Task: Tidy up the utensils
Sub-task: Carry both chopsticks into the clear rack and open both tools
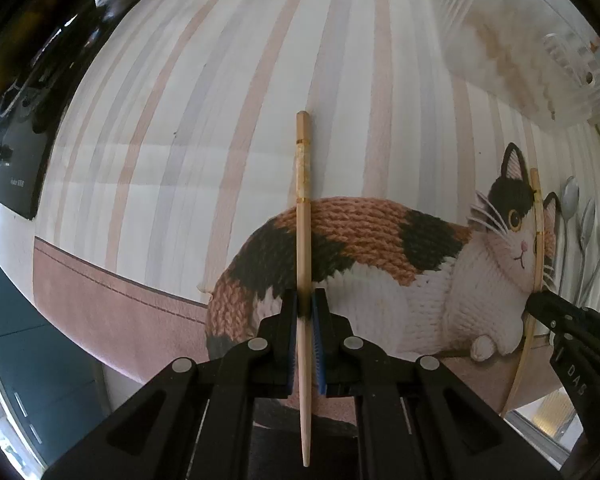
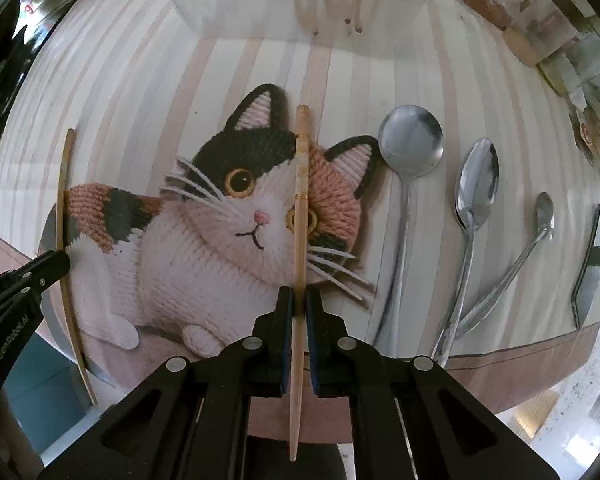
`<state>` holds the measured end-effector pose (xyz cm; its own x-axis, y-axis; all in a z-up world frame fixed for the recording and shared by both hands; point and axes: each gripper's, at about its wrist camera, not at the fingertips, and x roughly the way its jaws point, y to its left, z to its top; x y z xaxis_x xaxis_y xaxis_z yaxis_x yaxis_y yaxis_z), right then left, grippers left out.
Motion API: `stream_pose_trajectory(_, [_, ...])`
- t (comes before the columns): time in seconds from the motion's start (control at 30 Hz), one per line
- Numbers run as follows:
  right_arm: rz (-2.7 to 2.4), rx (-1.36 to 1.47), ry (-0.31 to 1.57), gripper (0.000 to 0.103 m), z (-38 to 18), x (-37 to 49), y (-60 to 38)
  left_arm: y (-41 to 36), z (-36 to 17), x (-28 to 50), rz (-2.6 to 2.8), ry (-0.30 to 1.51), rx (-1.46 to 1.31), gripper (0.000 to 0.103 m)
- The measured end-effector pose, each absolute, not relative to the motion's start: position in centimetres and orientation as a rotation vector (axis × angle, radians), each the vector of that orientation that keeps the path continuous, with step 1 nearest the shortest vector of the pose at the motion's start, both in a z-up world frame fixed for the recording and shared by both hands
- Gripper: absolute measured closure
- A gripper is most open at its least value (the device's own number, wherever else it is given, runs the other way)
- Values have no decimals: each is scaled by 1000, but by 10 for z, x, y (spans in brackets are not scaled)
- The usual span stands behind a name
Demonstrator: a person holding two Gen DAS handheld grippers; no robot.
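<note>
Each gripper holds one wooden chopstick above a striped placemat printed with a knitted cat. My left gripper (image 1: pixel 304 306) is shut on a chopstick (image 1: pixel 302 216) over the cat's back; that same chopstick (image 2: pixel 63 216) shows at the left of the right wrist view, with the left gripper (image 2: pixel 56 266) on it. My right gripper (image 2: pixel 299 303) is shut on the second chopstick (image 2: pixel 301 184), which crosses the cat's face; it appears again as a thin chopstick (image 1: pixel 537 240) at the right edge of the left wrist view. Three metal spoons (image 2: pixel 412 152) (image 2: pixel 474 192) (image 2: pixel 536 228) lie on the mat to the right.
A dark utensil (image 2: pixel 588 264) lies at the mat's right edge beyond the spoons. A clear plastic organizer (image 1: pixel 572 64) stands at the far right, with a pale wall above the mat. Dark cabinets (image 1: pixel 28 320) drop off on the left past the placemat (image 1: pixel 180 120).
</note>
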<state>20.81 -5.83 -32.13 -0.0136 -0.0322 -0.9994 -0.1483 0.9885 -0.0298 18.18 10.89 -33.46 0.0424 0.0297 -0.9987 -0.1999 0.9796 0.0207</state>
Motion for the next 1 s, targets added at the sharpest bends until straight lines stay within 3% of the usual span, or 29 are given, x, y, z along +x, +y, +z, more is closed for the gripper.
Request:
stream_pose_trajectory(0.27, [105,-59,1543,96,-307,201,-73,101,-311,184,158,1455,-109,99])
stream_pose_trajectory(0.77, [214,151,1252,97,-150,230,-123,57,-145,215,-13,1139,-124,98])
stream_pose_trajectory(1.0, [222,272,1175,97,-105,294,-149,42,-104,279,-132,1116,-202,98])
